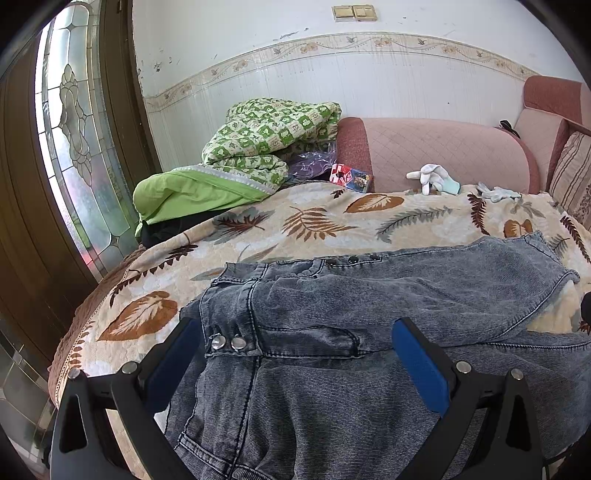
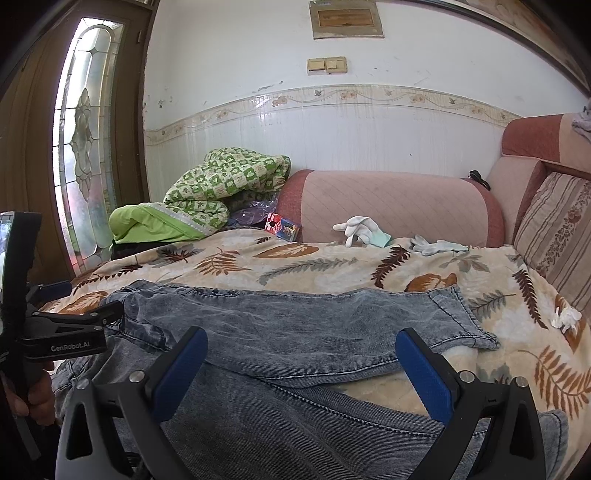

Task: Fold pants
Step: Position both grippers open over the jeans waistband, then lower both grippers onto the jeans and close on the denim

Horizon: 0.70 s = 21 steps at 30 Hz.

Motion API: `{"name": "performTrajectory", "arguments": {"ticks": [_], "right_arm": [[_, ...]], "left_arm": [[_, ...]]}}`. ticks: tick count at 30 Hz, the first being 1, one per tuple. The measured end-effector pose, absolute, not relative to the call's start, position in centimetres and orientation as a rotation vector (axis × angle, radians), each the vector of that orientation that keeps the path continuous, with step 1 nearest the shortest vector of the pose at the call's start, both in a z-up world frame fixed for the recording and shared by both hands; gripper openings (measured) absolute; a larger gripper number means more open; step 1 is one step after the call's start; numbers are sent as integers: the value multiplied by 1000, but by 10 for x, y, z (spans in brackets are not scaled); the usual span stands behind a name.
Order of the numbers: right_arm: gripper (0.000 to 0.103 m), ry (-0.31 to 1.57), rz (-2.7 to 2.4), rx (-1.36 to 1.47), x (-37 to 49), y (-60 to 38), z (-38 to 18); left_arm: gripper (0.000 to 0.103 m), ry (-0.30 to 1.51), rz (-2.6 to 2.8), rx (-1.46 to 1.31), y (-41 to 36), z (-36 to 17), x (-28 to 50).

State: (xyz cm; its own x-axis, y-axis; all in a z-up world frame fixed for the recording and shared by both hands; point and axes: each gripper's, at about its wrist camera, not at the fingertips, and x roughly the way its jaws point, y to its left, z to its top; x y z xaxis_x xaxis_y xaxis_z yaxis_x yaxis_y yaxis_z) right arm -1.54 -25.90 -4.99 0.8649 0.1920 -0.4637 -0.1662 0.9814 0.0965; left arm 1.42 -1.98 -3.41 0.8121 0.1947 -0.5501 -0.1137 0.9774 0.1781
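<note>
Both grippers (image 1: 295, 354) (image 2: 301, 363) wide above pants (image 1: 369, 314)

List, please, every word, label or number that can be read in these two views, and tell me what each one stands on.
"GenRobot.AI": white lettering on the black body of the left hand-held gripper, seen at the left edge of the right wrist view.
Small colourful packet by the sofa arm: printed, but too small and blurred to read.
Framed plaque on the wall: its text is too blurred to read.
Nothing else legible.
</note>
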Motion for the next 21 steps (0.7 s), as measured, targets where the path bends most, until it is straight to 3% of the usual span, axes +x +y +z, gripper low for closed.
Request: {"name": "performTrajectory", "arguments": {"ticks": [14,21], "right_arm": [[103,494,164,62,-10,-266,-47],[103,589,101,171,39,-314,-30]], "left_arm": [[103,616,153,143,-19,-34,16],[103,804,80,45,0,-22,66]]}}
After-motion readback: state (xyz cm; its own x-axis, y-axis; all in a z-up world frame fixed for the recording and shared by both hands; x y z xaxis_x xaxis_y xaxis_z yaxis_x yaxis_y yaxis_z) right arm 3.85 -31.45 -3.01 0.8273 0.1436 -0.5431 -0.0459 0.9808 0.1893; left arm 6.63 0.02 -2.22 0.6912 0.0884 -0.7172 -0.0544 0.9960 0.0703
